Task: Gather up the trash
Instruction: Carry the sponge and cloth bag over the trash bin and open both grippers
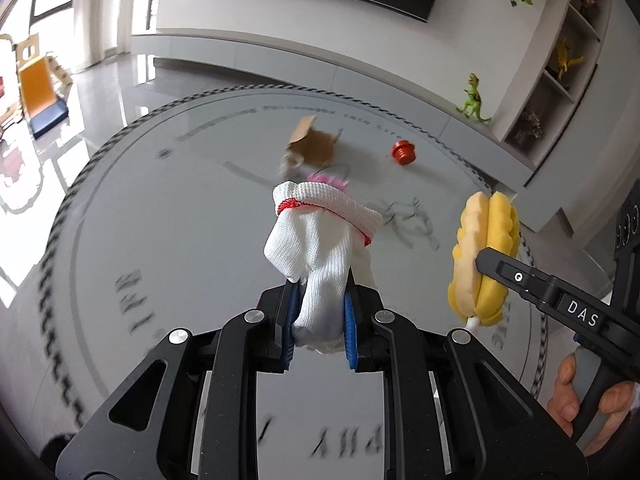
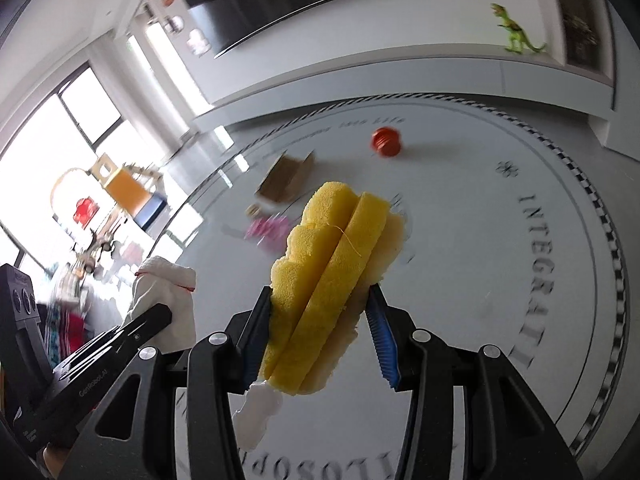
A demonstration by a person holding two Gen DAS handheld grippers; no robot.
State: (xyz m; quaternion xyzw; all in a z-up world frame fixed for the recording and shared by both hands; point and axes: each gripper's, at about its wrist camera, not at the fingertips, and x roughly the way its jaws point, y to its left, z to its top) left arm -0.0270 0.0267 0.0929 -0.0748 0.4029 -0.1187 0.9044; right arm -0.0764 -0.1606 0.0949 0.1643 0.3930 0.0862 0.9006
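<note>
Both claws clamped — left claw (image 1: 320, 320) on glove (image 1: 320, 248), right claw (image 2: 320, 332) on sponge (image 2: 320, 292).

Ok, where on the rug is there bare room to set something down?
Bare rug on the left, between the checkered border and the glove. Crowded at the middle: cardboard box, pink scrap, red cap.
</note>
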